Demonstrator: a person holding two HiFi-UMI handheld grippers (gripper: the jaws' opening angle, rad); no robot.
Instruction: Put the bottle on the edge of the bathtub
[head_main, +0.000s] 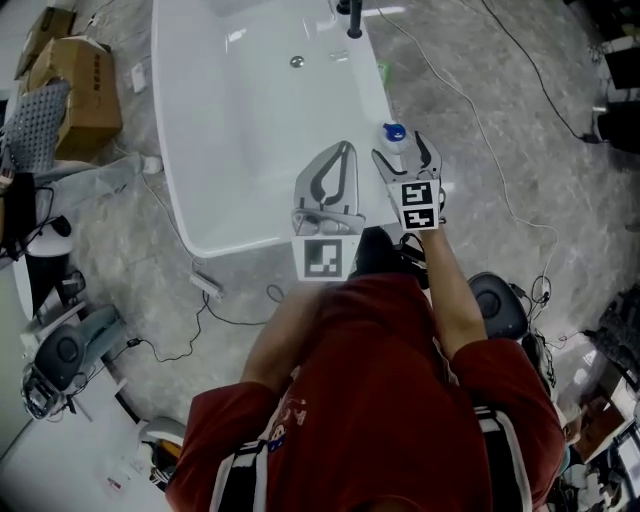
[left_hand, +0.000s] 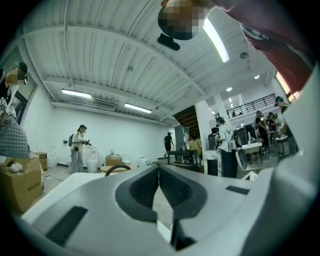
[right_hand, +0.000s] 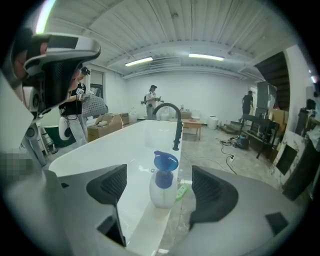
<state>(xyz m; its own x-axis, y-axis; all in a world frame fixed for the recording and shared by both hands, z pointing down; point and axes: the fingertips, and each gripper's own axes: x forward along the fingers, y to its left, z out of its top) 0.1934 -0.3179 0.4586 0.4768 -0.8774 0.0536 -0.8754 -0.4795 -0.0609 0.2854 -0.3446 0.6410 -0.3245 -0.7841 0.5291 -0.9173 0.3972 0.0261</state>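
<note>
Bottle (right_hand: 163, 190) upright on bathtub rim (right_hand: 146, 230), untouched between my right gripper's (head_main: 403, 150) wide-apart jaws; my left gripper's (left_hand: 159, 175) jaws together, empty.

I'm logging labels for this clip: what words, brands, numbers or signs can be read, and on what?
No text is readable.
Brown cardboard box: dark print on its side, too blurred.
Red shirt: pale print on the front, too small.
Square black-and-white markers: patterns only, no words.
Clear plastic bottle with blue cap: no label shows.
</note>
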